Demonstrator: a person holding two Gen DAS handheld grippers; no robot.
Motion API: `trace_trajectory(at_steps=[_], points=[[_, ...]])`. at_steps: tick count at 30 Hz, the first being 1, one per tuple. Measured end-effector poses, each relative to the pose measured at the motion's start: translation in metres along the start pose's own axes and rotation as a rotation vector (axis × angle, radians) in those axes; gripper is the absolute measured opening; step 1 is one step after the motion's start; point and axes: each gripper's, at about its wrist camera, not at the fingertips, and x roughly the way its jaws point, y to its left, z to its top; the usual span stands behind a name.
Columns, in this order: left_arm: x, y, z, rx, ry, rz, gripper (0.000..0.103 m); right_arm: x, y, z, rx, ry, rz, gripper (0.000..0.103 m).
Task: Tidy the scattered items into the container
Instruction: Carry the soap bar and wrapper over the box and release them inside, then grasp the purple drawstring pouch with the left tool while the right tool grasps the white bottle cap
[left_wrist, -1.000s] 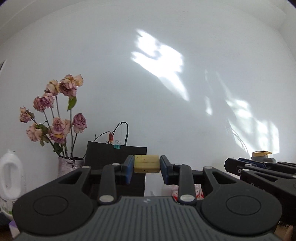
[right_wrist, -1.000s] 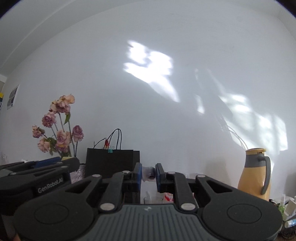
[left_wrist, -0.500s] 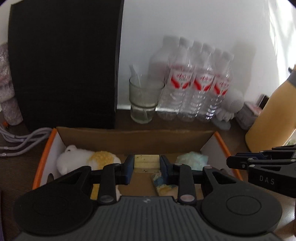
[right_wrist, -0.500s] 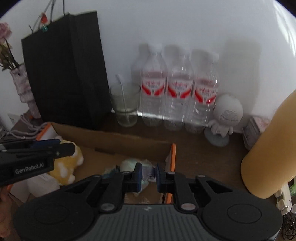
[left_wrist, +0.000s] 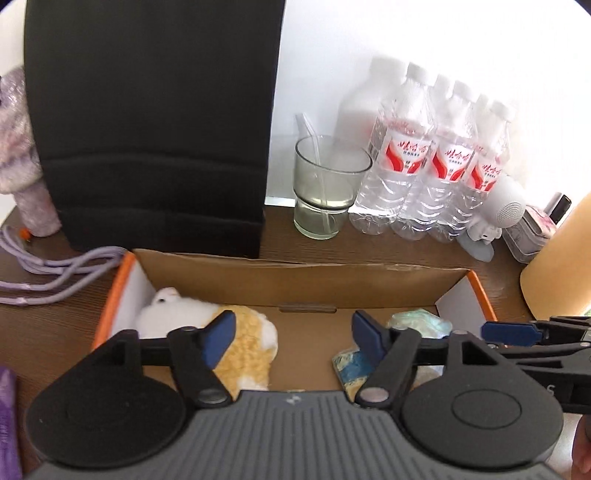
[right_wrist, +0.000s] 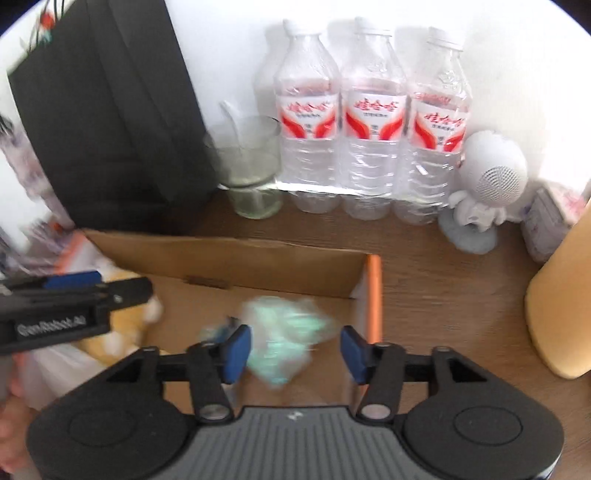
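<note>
Left gripper (left_wrist: 291, 334): jaws wide, nothing held, above cardboard box (left_wrist: 295, 280). Right gripper (right_wrist: 293, 349): jaws wide, empty, over box's right end. In box: white-and-yellow plush toy (left_wrist: 221, 332) at left, pale green crumpled wrapper (right_wrist: 291, 328) at right.

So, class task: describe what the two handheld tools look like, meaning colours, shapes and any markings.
Both the left tool and the right tool have black linkage arms, blue fingertip pads, silver pivot pins, round side discs and a grey ribbed body. The left one's side reads "GenRobot.AI" in white.
</note>
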Motion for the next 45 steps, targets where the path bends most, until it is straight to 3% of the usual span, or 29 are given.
trace_trajectory(at_steps=[4,6,9,11,13,15,17,25,29,34,37,40,45], points=[[-0.028,0.002,0.0,0.008,-0.015,0.047,0.088,-0.02,0.014,0.001,0.031,-0.012,0.049,0.059],[-0.043,0.001,-0.003,0.003,-0.033,0.07,0.093,-0.031,0.021,-0.002,0.04,-0.032,0.037,0.067],[-0.076,-0.007,-0.017,0.045,-0.151,0.147,0.101,-0.051,0.031,-0.013,0.048,-0.081,0.005,0.071],[-0.1,-0.01,-0.038,0.036,-0.332,0.173,0.103,-0.069,0.04,-0.029,0.03,-0.181,-0.023,0.071],[-0.118,-0.01,-0.065,0.04,-0.502,0.155,0.103,-0.09,0.049,-0.054,-0.007,-0.374,-0.051,0.072],[-0.128,-0.01,-0.088,0.056,-0.588,0.135,0.103,-0.105,0.054,-0.086,-0.065,-0.593,-0.079,0.073],[-0.136,-0.01,-0.105,0.062,-0.63,0.118,0.103,-0.111,0.054,-0.112,-0.095,-0.718,-0.08,0.077],[-0.181,-0.021,-0.147,0.121,-0.734,0.149,0.103,-0.149,0.061,-0.143,-0.042,-0.784,-0.097,0.079],[-0.213,-0.013,-0.201,0.093,-0.691,0.126,0.103,-0.18,0.071,-0.197,-0.047,-0.755,-0.11,0.081],[-0.241,0.01,-0.316,0.017,-0.599,0.03,0.103,-0.212,0.08,-0.306,-0.032,-0.701,-0.07,0.087],[-0.241,0.004,-0.366,0.081,-0.471,-0.036,0.103,-0.217,0.082,-0.375,-0.007,-0.703,-0.038,0.087],[-0.237,0.0,-0.376,0.125,-0.435,-0.023,0.103,-0.211,0.075,-0.409,0.071,-0.657,-0.033,0.088],[-0.219,0.015,-0.346,0.047,-0.41,0.023,0.103,-0.179,0.062,-0.373,0.059,-0.572,-0.034,0.085]])
